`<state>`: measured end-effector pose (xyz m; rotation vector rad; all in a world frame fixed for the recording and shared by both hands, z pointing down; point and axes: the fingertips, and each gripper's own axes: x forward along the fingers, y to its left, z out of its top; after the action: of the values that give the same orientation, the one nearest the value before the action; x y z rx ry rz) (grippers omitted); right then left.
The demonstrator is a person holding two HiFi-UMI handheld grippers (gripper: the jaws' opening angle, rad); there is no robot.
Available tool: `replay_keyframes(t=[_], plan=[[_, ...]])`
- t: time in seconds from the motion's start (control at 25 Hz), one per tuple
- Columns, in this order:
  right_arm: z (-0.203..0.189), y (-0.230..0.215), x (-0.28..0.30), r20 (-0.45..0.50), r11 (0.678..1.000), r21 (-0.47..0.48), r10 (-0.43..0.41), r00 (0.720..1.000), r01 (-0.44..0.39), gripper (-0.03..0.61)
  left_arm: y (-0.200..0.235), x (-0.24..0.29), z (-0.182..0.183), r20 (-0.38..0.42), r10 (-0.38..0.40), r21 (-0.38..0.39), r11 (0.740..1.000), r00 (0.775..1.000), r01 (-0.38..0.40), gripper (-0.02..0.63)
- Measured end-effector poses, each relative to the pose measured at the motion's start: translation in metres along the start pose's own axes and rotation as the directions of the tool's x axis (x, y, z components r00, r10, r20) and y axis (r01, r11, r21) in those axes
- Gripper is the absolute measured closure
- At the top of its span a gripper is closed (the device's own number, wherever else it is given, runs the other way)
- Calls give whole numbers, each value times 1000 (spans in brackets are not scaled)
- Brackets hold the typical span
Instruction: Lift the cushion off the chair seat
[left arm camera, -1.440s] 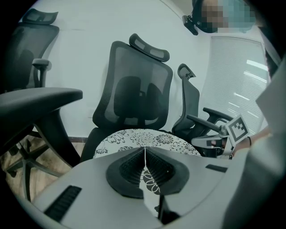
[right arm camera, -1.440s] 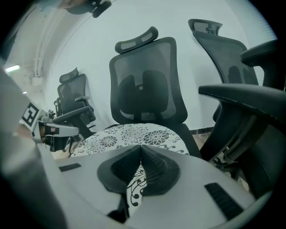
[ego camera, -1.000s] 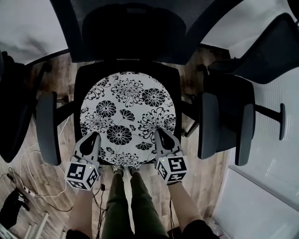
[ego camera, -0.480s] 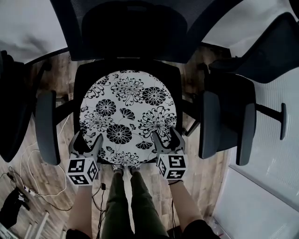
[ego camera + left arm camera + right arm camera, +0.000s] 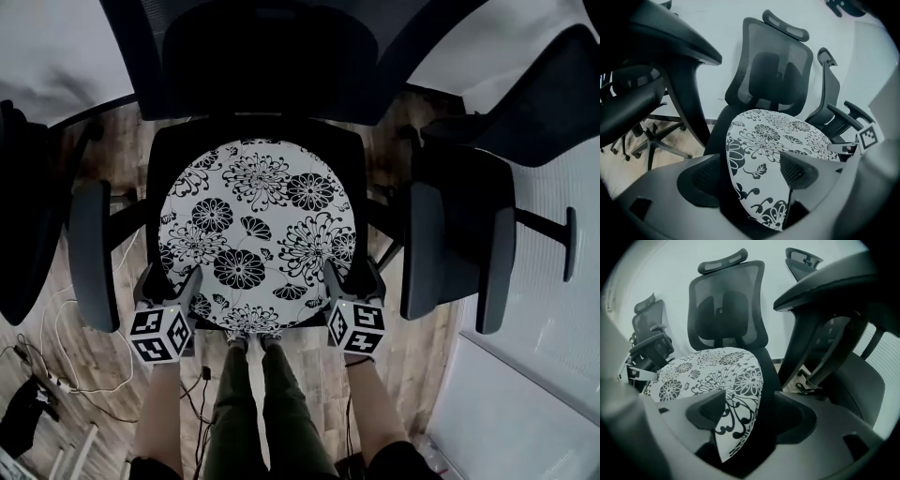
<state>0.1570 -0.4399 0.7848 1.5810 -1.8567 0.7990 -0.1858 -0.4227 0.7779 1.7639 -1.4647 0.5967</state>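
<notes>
Head view: the round cushion [image 5: 255,234] lies flat on the black chair seat [image 5: 161,155], patterned face up. Being round, it has no long side. Grey padded armrests [image 5: 92,253] flank the seat on the left and right, and a second dark chair [image 5: 487,234] crowds in just beyond the right one. Cables [image 5: 56,366] trail on the wooden floor [image 5: 103,361]. The left hand-held gripper [image 5: 172,281] and right hand-held gripper [image 5: 352,277] sit at the cushion's near edge.

Left gripper view: the left hand-held gripper's [image 5: 752,180] jaws have just been opening and stand wide. The cushion's rim is between them, unpinched. The fabric looks smooth, white with black chrysanthemum print. A mesh backrest [image 5: 773,70] rises behind.

Right gripper view: the right hand-held gripper [image 5: 750,416] has likewise just been opening and gapes around the cushion's thin edge. An armrest [image 5: 825,291] looms close on the right.
</notes>
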Motion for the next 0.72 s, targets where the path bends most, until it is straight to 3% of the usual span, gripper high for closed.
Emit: replay_keyframes(t=[0.36, 0.6, 0.72], plan=[[-10, -4, 8, -38, 999, 50, 11, 999, -9, 268, -10, 15, -4, -23, -88, -78, 993, 996, 86, 227], [-11, -4, 8, -37, 999, 34, 17, 999, -16, 268, -10, 18, -6, -38, -76, -70, 995, 996, 73, 229], [-11, 7, 9, -57, 998, 3, 59, 997, -58, 277, -10, 18, -7, -58, -74, -50, 996, 996, 71, 236]])
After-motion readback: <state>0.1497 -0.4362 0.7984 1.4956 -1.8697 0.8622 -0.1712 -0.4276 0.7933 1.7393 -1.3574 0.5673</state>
